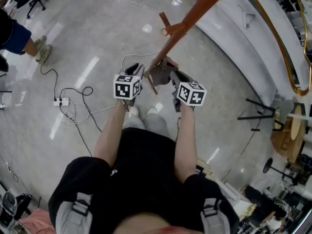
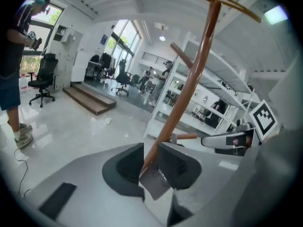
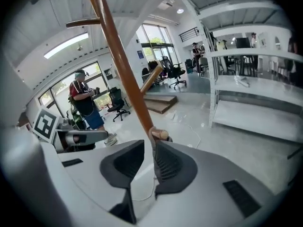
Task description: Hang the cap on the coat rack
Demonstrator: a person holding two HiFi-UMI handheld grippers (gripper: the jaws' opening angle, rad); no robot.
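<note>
Left tongs (image 2: 150, 150) are clamped on a flap of the grey cloth cap (image 1: 160, 74), which shows a small printed label. Right tongs (image 3: 149, 145) stand slightly apart, with floor visible through the gap. The cap sits low against the coat rack (image 1: 195, 14), at 12 o'clock from the person's shoes (image 1: 133, 111), between both tongs. The rack's pole is smooth brown wood slanting toward 1 o'clock, with a round-ended peg (image 3: 160, 135). The floor (image 1: 97, 33) is pale and glossy.
</note>
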